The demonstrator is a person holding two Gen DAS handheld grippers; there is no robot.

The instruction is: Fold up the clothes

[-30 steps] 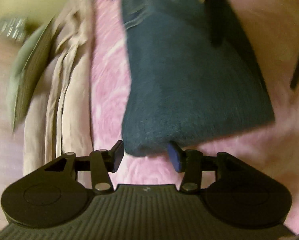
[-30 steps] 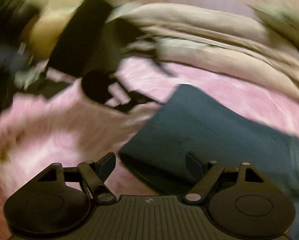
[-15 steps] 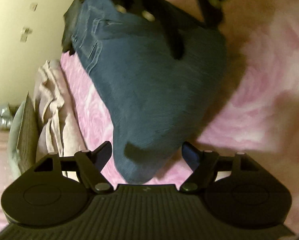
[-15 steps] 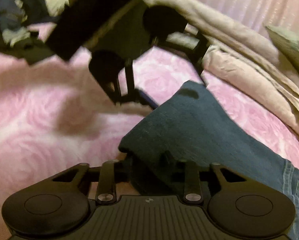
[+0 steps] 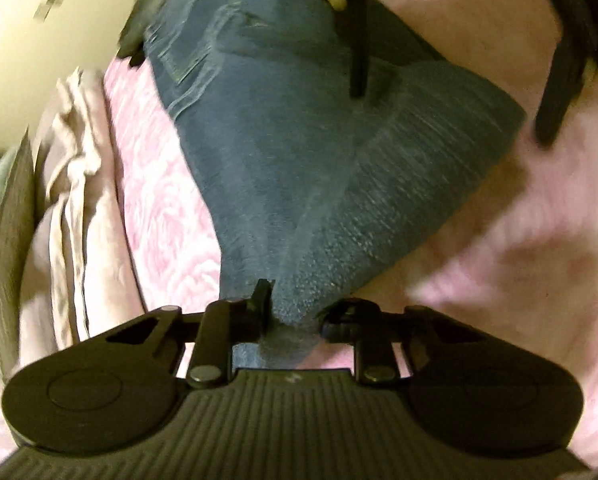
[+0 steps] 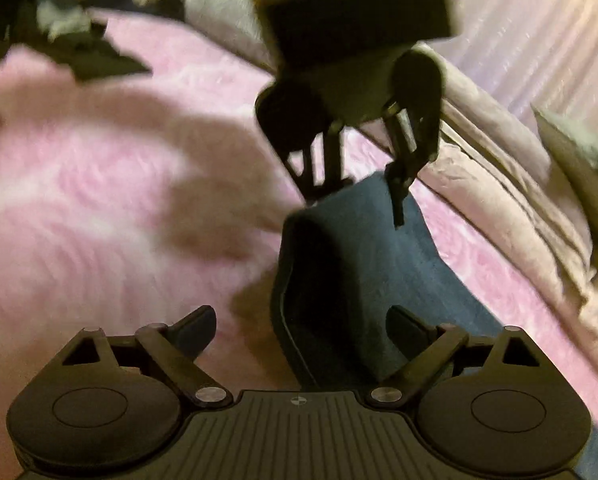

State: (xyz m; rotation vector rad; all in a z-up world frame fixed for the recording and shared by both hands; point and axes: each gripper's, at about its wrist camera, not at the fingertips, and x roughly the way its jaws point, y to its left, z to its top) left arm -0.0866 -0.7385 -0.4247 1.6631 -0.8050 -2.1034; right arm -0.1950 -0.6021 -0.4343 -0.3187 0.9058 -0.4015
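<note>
Dark blue jeans lie on a pink bedspread, and one end is doubled over. My left gripper is closing, and its pads pinch the near corner of the denim. In the right wrist view the left gripper holds the far corner of the jeans, slightly raised. My right gripper is opening. Its jaws stand wide on either side of the folded edge without touching it. The right gripper shows at the top of the left wrist view, fingers spread.
A crumpled beige sheet and a green pillow line the bed's edge by the yellow wall. A pile of dark clothes lies at the far left in the right wrist view. Bare pink bedspread lies left of the jeans.
The left gripper, open half a second ago, has shut on the jeans corner. The right gripper, shut on the fold then, has let go and spread wide. Both views have rolled.
</note>
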